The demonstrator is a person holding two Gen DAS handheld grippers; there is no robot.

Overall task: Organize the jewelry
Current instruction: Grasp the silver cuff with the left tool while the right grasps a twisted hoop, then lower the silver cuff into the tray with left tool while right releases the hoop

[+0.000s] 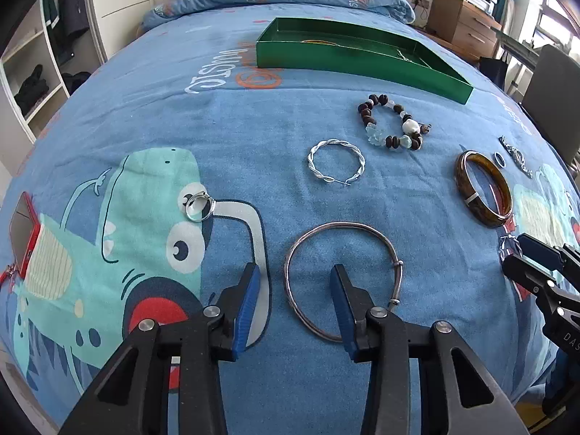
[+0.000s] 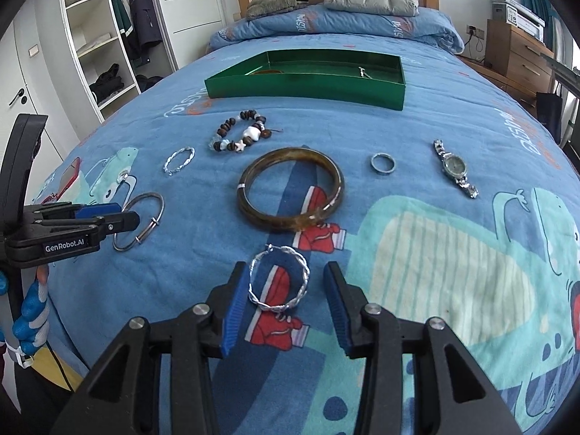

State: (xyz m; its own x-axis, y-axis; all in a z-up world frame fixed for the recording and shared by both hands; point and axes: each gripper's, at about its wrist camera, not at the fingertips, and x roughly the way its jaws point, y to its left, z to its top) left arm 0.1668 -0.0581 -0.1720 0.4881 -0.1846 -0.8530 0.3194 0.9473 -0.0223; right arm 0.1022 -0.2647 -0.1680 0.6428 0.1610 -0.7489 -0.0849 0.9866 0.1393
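Jewelry lies on a blue bedspread. My left gripper (image 1: 295,275) is open, one finger inside the plain silver bangle (image 1: 393,250) and one outside its left rim. My right gripper (image 2: 282,282) is open around a twisted silver hoop (image 2: 306,272). Ahead lie a brown bangle (image 2: 326,170), a beaded bracelet (image 2: 239,134), a second twisted hoop (image 1: 335,161), a silver ring (image 2: 383,163), a watch (image 2: 455,166) and a ring pair (image 1: 199,206). A green tray (image 2: 308,87) holding some pieces sits farther back.
A red phone (image 1: 23,232) lies at the bed's left edge. Folded clothes (image 2: 369,0) rest on the pillow end. A wardrobe (image 2: 108,36) stands left and a wooden dresser (image 2: 518,50) right.
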